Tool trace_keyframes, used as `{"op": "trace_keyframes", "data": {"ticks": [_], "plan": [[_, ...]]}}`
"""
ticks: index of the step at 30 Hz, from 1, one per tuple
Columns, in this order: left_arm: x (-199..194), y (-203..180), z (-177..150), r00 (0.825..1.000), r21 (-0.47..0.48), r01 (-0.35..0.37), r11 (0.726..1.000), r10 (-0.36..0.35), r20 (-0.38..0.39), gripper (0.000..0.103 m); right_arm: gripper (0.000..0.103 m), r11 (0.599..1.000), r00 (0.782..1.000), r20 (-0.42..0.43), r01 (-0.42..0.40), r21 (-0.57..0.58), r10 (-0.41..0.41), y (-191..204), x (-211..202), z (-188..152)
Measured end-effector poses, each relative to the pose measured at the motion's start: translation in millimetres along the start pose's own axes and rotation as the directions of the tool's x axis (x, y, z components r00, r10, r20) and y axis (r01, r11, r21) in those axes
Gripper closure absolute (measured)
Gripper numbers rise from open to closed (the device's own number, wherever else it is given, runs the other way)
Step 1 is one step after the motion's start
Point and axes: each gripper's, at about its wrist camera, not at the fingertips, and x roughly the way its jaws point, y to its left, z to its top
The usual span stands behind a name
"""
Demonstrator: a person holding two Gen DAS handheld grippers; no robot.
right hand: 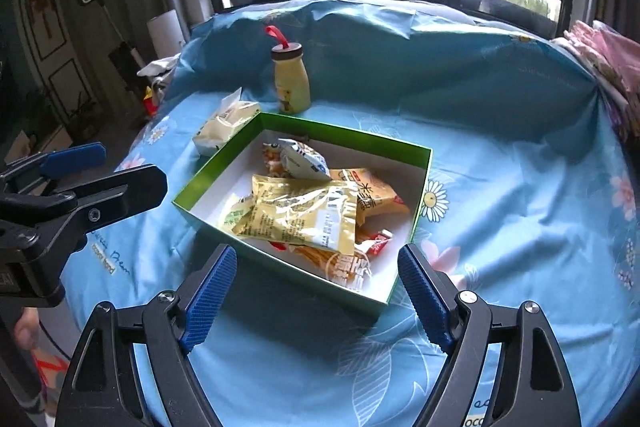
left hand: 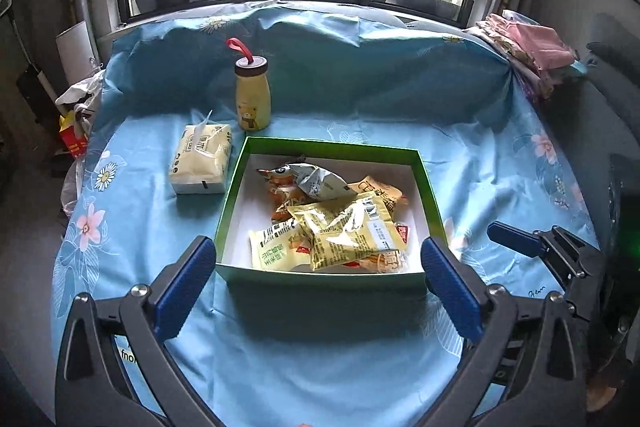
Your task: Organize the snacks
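Both tools, the left tool [left hand: 320, 275] and the right tool [right hand: 318, 293], are hanging open and empty before the green box [left hand: 236, 187] of snack packets [left hand: 344, 231]; sorting looks finished, calling for withdrawal.

Glossy foil snack packets [left hand: 344, 227]; matt green cardboard box [left hand: 320, 277]; wrinkled floral cloth [left hand: 280, 367].

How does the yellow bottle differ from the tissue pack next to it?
The yellow bottle stands upright, while the tissue pack lies flat. The bottle is rounded, with a dark cap and a red loop; the tissue pack is a soft block with a tissue poking out on top. Both are pale yellow and sit on the blue cloth, outside the green box.
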Motion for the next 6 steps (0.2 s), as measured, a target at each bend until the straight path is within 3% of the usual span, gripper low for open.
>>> {"op": "trace_keyframes", "data": {"ticks": [6], "plan": [[3.8, 1.5, 4.9, 1.0, -0.013, -0.007, 1.0, 0.007, 0.009, 0.0, 0.02, 1.0, 1.0, 0.003, 0.004, 0.006, -0.004, -0.5, 1.1, 5.5]]}}
